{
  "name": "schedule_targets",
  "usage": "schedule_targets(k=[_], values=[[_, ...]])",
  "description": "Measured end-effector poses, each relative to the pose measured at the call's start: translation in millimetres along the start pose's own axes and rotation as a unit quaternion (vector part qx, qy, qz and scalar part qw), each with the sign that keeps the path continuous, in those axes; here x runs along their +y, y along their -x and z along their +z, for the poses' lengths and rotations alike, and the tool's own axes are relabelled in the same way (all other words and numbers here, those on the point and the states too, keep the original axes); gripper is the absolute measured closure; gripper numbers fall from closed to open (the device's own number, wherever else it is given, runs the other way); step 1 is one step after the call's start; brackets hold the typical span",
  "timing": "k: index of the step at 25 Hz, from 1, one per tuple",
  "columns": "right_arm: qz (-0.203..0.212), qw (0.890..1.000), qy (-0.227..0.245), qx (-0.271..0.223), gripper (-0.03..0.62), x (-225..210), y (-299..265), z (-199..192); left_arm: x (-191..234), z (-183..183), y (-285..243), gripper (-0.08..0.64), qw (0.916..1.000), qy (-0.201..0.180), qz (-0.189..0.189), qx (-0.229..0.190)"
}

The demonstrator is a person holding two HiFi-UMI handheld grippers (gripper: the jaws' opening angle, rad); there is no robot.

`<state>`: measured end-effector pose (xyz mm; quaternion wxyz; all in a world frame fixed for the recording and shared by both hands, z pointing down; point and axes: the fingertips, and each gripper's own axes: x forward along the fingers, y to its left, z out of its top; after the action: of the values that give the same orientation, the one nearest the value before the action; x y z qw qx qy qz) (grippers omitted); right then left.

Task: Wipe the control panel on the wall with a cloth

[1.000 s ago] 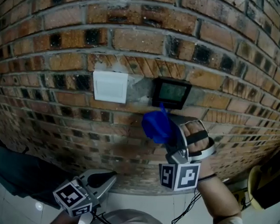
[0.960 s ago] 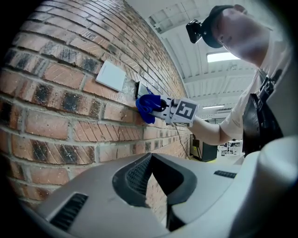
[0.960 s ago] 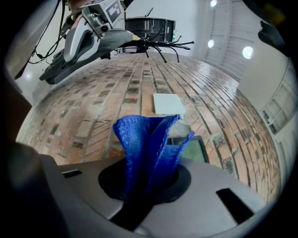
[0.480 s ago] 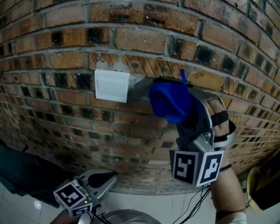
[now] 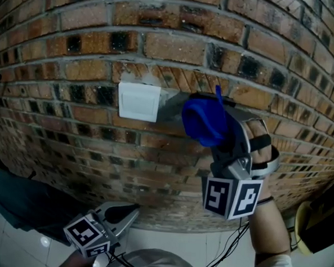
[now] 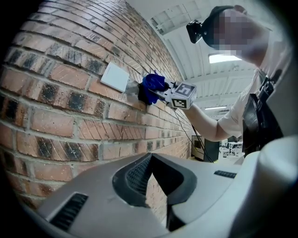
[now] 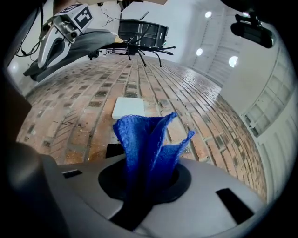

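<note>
Cloth (image 5: 203, 124), blue and bunched, sits clamped between the jaws of the right hand-held gripper (image 7: 144, 179), its loose folds fanning out ahead of the tips. Straight in front of that hand-held gripper is the control panel (image 7: 114, 150), mostly covered by the cloth, with only a dark corner showing just beyond the jaws. A white switch plate (image 5: 138, 101) lies to its left on the brick wall (image 5: 75, 68). The left hand-held gripper (image 5: 129, 213) hangs low and well apart, jaws together on nothing. The wiping stroke looks to be under way. Next, I judge, comes steady pressure and sweeps across the panel face, with the grip kept firm.
</note>
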<state>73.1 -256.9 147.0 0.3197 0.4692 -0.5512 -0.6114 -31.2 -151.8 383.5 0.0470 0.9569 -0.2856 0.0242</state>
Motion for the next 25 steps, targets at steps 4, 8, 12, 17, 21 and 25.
schedule_targets(k=[4,8,12,17,21,25], values=[[0.006,1.0,0.003,0.005,0.506,14,4,-2,1,1,-1,0.566,1.0,-0.002,0.001,-0.003],[0.03,1.0,-0.002,0.008,0.506,42,10,-2,-2,0,-2,0.566,1.0,0.001,-0.005,0.002],[0.069,0.997,-0.004,0.014,0.506,84,10,-6,-3,-1,-2,0.566,1.0,0.002,-0.006,0.004],[0.107,0.994,-0.018,0.015,0.506,108,7,-12,-2,2,0,0.568,1.0,0.001,-0.005,0.001],[0.081,0.996,-0.023,-0.011,0.506,68,20,9,1,4,2,0.566,1.0,0.002,-0.001,-0.001],[0.017,1.0,-0.015,-0.021,0.506,11,17,16,1,3,1,0.568,1.0,0.001,-0.006,-0.001]])
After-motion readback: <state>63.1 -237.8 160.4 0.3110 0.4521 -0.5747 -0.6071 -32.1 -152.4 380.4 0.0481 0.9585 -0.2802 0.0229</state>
